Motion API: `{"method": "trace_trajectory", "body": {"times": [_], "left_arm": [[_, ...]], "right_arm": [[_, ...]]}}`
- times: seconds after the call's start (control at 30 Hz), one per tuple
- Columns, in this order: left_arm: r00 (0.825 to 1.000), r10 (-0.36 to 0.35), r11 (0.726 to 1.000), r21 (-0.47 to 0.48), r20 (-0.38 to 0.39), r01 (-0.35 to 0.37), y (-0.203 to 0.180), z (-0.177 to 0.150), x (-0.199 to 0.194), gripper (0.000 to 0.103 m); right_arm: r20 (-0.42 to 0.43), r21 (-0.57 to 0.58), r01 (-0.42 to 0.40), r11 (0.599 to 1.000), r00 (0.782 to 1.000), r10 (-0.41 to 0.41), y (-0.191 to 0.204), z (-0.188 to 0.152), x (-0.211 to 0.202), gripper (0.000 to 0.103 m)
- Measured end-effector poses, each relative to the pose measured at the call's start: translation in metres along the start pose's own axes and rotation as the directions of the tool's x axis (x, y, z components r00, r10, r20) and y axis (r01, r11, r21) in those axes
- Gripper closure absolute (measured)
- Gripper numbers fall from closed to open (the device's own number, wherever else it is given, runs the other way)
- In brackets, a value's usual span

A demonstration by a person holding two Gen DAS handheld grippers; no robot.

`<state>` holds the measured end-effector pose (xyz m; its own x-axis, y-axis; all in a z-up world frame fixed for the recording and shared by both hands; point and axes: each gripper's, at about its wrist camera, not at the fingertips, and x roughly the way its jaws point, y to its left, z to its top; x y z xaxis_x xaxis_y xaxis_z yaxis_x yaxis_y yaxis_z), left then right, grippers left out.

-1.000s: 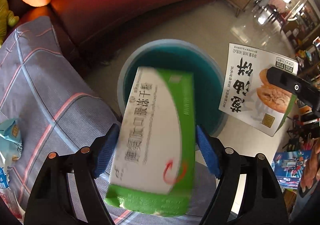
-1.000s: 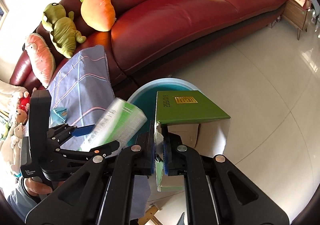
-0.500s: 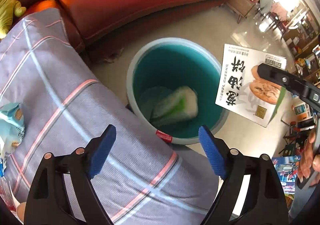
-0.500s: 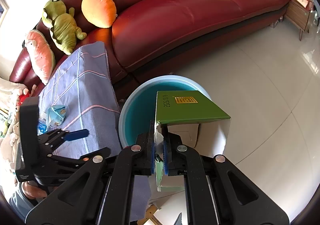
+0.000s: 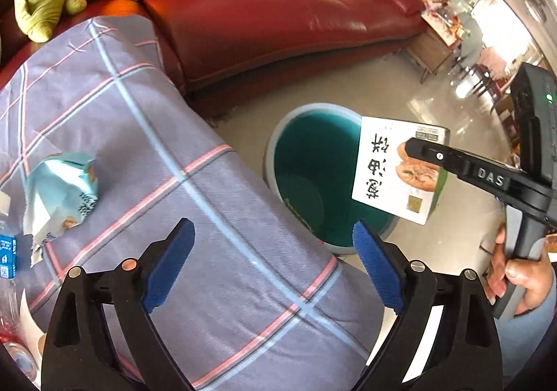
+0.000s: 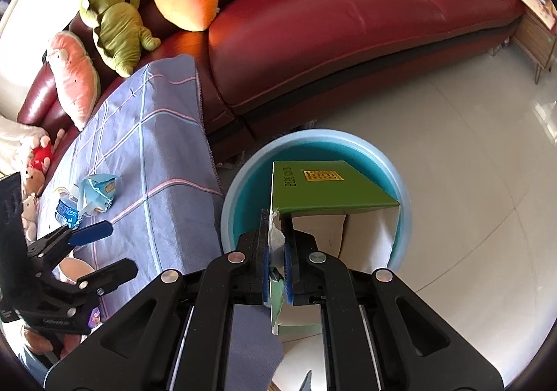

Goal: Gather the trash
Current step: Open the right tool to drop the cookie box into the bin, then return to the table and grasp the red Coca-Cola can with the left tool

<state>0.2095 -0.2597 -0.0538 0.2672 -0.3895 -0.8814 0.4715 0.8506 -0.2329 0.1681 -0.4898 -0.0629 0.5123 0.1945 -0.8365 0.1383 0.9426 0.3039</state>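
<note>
Daylight is glaring off the floor beyond the sofa; my fisheye edges are bending, darkening.

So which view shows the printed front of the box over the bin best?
The left wrist view: the box shows its white front with characters and a pastry picture, hanging over the bin. The right wrist view shows only its green top, open end and the right tongs clamping its wall.
</note>
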Motion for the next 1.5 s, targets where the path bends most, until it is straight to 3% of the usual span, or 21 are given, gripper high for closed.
{"method": "trace_trajectory", "body": {"times": [0.13,0.17,0.23,0.37,0.43,0.73,1.1,1.5], "left_arm": [[1.000,-0.002,1.000,-0.018,0.002,0.002,0.010,-0.002,-0.006,0.010],[1.000,0.000,1.000,-0.021,0.003,0.000,0.011,-0.004,-0.007,0.010],[1.000,-0.002,1.000,-0.030,0.005,0.002,0.015,-0.006,-0.009,0.010],[1.000,-0.005,0.999,-0.039,0.010,0.006,0.020,-0.008,-0.011,0.010],[1.000,-0.010,0.999,-0.041,0.012,0.010,0.019,-0.010,-0.013,0.010],[0.999,-0.008,0.999,-0.044,0.032,0.009,0.023,-0.026,-0.036,0.005],[0.997,0.016,0.995,-0.098,0.077,-0.008,0.055,-0.064,-0.083,0.004],[0.990,0.076,0.977,-0.208,0.119,-0.049,0.122,-0.127,-0.133,0.004]], "right_arm": [[-0.009,-0.015,0.029,0.999,1.000,-0.029,0.005,0.007,0.008,0.090],[-0.012,-0.013,0.030,0.999,0.999,-0.030,0.006,0.007,0.009,0.085],[-0.007,-0.015,0.040,0.999,0.999,-0.040,0.007,0.007,0.008,0.054],[-0.007,-0.011,0.043,0.999,0.999,-0.043,0.011,0.006,0.004,0.049],[-0.001,-0.013,0.047,0.999,0.999,-0.047,0.014,0.005,-0.002,0.032],[0.005,-0.043,0.081,0.996,0.997,-0.081,0.035,-0.006,-0.032,0.020],[0.038,-0.076,0.096,0.993,0.995,-0.093,0.077,-0.029,-0.068,0.019],[0.001,-0.191,0.050,0.980,0.999,-0.051,0.166,-0.059,-0.064,0.019]]}}
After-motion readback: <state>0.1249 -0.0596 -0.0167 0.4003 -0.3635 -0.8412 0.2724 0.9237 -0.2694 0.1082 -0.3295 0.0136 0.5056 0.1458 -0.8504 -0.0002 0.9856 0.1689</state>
